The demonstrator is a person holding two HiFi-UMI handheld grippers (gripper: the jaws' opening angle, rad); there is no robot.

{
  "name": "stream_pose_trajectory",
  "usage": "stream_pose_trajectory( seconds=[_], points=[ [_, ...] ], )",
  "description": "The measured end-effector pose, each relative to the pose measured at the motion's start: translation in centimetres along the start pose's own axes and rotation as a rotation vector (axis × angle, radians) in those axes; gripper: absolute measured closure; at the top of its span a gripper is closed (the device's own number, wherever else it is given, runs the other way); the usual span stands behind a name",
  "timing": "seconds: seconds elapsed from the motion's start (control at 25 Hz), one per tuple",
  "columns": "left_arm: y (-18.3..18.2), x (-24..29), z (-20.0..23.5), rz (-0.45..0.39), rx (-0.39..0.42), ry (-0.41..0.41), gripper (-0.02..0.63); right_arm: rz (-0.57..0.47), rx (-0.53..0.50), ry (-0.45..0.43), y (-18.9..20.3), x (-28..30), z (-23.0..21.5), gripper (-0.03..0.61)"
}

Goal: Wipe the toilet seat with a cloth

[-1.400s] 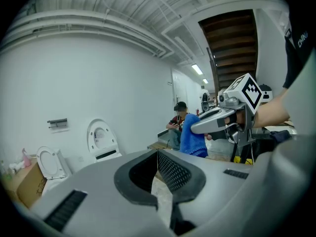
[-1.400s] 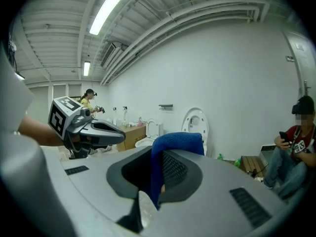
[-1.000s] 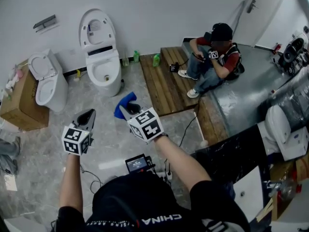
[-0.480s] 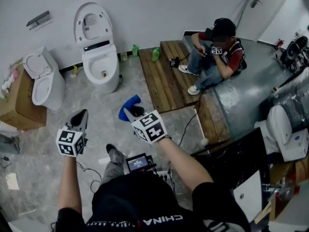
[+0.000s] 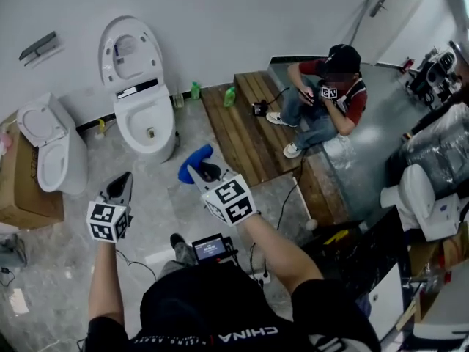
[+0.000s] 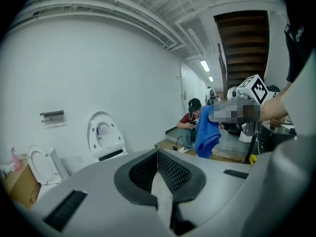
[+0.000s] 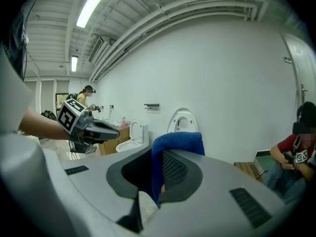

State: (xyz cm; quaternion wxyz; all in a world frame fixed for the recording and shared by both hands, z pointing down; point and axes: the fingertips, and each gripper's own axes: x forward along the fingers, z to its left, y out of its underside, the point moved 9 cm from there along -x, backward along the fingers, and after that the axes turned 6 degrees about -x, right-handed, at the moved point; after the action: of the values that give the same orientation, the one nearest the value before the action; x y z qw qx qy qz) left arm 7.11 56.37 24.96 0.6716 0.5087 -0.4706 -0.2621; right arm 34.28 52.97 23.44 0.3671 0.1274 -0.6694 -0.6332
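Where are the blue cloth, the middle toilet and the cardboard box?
blue cloth [image 5: 193,163], head view, bunched middle.
middle toilet [image 5: 130,116], head view, bowl rim.
cardboard box [image 5: 15,182], head view, brown top.

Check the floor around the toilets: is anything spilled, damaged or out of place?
Nothing looks spilled or broken. Two green bottles stand loose by the wall beside the middle toilet, and a black cable trails off the wooden platform across the floor.

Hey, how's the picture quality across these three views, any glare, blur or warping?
Head view: evenly lit and sharp, though the wide lens bows the white wall. Left gripper view: black rounded corners, and a mosaic patch laid beside the blue cloth. Right gripper view: same round vignette, with the ceiling strip light blown out white.
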Motion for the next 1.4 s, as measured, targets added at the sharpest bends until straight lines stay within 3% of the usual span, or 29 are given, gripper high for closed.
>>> stream_pose_trajectory(
  seconds=[0.32,0.8,1.16,1.4],
  points=[
    [-1.4,3.6,10.2,-0.006,0.000,0.051,0.600,0.025,-0.008,0.014,-4.5,10.4,0.4,0.534],
    [-1.5,8.2,17.4,0.030,-0.018,0.063,0.600,0.068,0.007,-0.034,-5.2,20.3,-2.5,0.534],
    [-2.7,15.4,23.4,0.078,-0.035,0.011,0.600,0.083,0.028,-0.136,-5.8,31.1,-9.2,0.534],
    [-7.3,23.0,27.2,0.084,-0.029,-0.019,0.600,0.074,0.020,-0.201,-8.4,38.4,-16.6,0.534]
  ],
)
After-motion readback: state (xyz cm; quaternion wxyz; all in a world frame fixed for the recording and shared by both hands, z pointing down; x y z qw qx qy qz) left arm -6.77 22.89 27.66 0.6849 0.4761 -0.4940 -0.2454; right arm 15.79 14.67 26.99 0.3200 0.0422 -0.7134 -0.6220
